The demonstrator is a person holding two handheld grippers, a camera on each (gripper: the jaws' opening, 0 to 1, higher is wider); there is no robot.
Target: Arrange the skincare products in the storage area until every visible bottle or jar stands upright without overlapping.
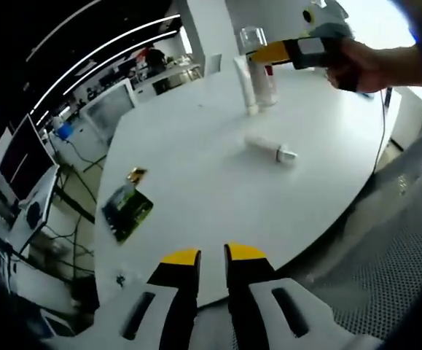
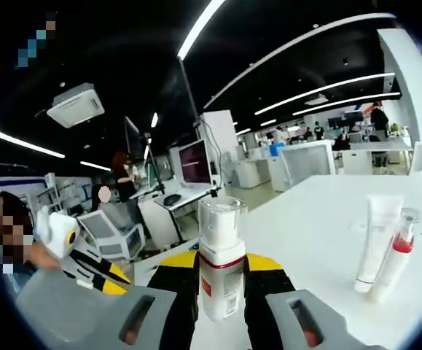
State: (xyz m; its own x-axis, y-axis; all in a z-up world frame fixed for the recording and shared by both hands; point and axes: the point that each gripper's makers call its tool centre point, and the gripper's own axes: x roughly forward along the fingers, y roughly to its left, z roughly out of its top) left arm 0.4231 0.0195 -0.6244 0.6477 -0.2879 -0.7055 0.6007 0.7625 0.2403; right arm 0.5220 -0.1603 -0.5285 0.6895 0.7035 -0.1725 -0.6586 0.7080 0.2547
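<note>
While my right gripper (image 2: 221,281) sits low at 6 o'clock in the right gripper view, its jaws are clamped on a pump bottle (image 2: 221,259), clear cap on top, red band round the white body, standing upright between the yellow tips. Off at 3 o'clock on the white table (image 2: 320,219) there's a white tube (image 2: 374,240) standing on its cap, and a slim bottle (image 2: 394,255) with a red collar just beside it, looks like they're touching or nearly so, can't say for sure

Over in the left gripper view, my left gripper (image 1: 212,255) is down at 6 o'clock with the jaws narrow, just a thin gap between the yellow tips and nothing in there. It's hanging over the near edge of the table (image 1: 196,175). The right gripper (image 1: 272,52) comes in at 1 o'clock with a hand (image 1: 364,65) on it, gripping the pump bottle (image 1: 258,51) up top. The tube (image 1: 245,84) stands right below it at roughly 12, the slim bottle I can't really pick out behind it

One white bottle (image 1: 270,149) is lying flat on its side near the middle of the table, slightly toward 1 o'clock, well apart from the standing ones. At 9 o'clock there's a dark green packet (image 1: 127,209) lying flat with a small gold wrapper (image 1: 136,175) just beyond it
</note>
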